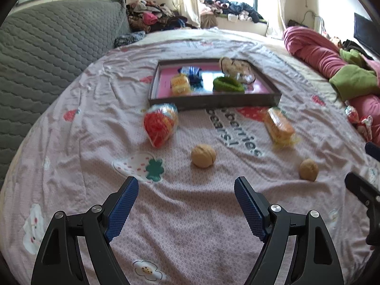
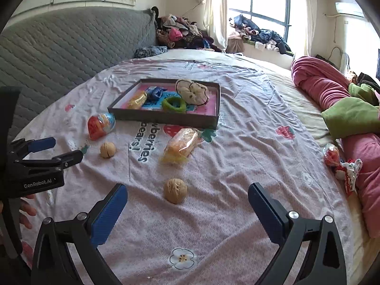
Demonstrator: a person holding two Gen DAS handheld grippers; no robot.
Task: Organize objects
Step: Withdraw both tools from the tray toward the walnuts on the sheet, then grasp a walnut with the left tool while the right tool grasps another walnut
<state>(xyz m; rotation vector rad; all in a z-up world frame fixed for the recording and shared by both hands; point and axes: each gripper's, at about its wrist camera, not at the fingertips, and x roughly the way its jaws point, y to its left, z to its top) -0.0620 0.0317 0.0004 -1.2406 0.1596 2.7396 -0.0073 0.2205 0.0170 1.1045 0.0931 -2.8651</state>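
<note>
A dark shallow tray (image 1: pixel 213 101) (image 2: pixel 166 118) on the bed holds a yellow snack pack (image 1: pixel 180 84), a blue wrapper (image 1: pixel 192 72), a green hair tie (image 2: pixel 174 104) and a cream scrunchie (image 2: pixel 192 91). On the sheet in front lie a red-orange snack bag (image 1: pixel 160 124) (image 2: pixel 101 123), an orange snack pack (image 1: pixel 279 124) (image 2: pixel 182 143) and two walnuts (image 1: pixel 203 156) (image 2: pixel 175 190). My left gripper (image 1: pixel 186 191) is open and empty, just short of the near walnut. My right gripper (image 2: pixel 187 198) is open and empty around the other walnut (image 1: pixel 308 169).
A grey quilted headboard (image 2: pixel 59 45) rises at the left. Rolled pink and green bedding (image 2: pixel 344 99) lies along the right, with a small snack bag (image 2: pixel 331 154) beside it. Clothes are piled by the window (image 1: pixel 228 7).
</note>
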